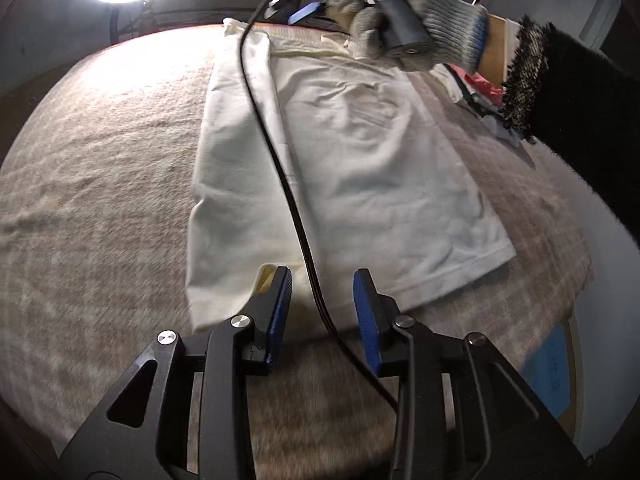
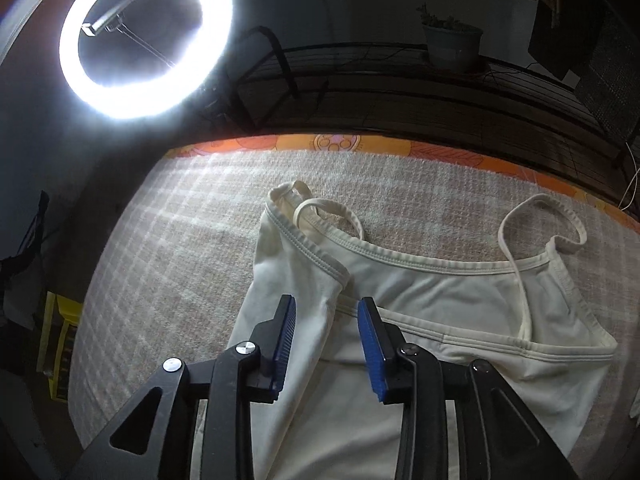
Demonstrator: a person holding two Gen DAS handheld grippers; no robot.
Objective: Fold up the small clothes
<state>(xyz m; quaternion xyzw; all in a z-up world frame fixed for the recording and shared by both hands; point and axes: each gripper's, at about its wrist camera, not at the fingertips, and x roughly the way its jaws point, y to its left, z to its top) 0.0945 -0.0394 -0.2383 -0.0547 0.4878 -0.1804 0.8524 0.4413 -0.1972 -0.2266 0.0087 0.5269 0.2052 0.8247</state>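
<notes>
Left tool (image 1: 322, 312), black arms w/ 2 ribbed blue pads, sits wide open, nothing between the pads; a black cable (image 1: 276, 152) runs through the gap and on across the cloth. Right tool (image 2: 326, 344), same build, also gapes apart w/ nothing gripped.

One cream-white camisole top (image 1: 360, 168), thin smooth knit w/ stitched hem and bound neckline, lies flat on the beige checked woolly blanket (image 1: 100, 184) covering the surface. Its left side is folded inward as a long narrow strip. In left wrist view the hem end is just ahead of the left tool, pads over the folded strip's corner. In right wrist view the neckline end lies under and ahead of the right tool; contact w/ fabric can't be told. 2 thin shoulder straps (image 2: 540, 220) loop loose on the blanket.

Grey knit gloved hand (image 1: 404, 12) grips the right tool's handle at the far end. 1 white ring lamp (image 2: 146, 36) glows behind; orange patterned edge (image 2: 360, 144) borders the blanket.
</notes>
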